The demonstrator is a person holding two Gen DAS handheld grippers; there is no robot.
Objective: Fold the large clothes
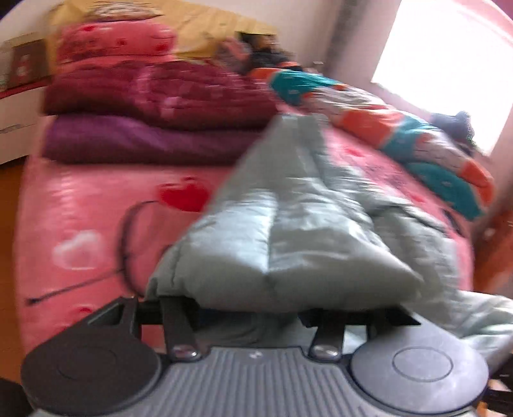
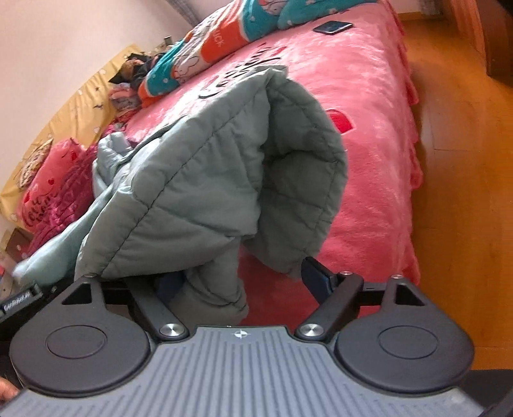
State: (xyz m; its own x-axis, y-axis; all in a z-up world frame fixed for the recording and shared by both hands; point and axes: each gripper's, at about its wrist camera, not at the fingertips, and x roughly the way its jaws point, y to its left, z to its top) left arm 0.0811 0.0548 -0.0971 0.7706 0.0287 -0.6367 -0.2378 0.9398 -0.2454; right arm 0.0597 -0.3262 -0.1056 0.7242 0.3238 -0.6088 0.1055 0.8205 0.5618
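Left wrist view, blurred: the left gripper (image 1: 253, 308) sits at the bottom centre, and a bunched edge of the pale green quilted padded garment (image 1: 288, 224) covers its fingertips. The fingers stand partly apart with the thick fabric packed between them, so it appears clamped on that edge, though the pads themselves are hidden. The garment runs from the gripper up toward the frame's middle, lying on the pink plush bedspread with red hearts (image 1: 96, 208). In the upper left a stack of folded bedding, purple under dark red under pink (image 1: 144, 106), rests on the bed. A teal, orange and white printed blanket (image 1: 400, 128) stretches along the right side, below a bright window (image 1: 449, 64).

Right wrist view: the right gripper (image 2: 243, 282) at the bottom has its fingers spread wide. One dark finger (image 2: 315, 272) shows bare at lower centre-right; the other is hidden under the garment's draped hem. The fabric hangs loosely between them, not pinched. The garment rises in a puffy fold across the middle of the frame over the bedspread. A dark flat phone (image 2: 332, 27) lies at the top, and wooden floor (image 2: 465, 160) fills the right.
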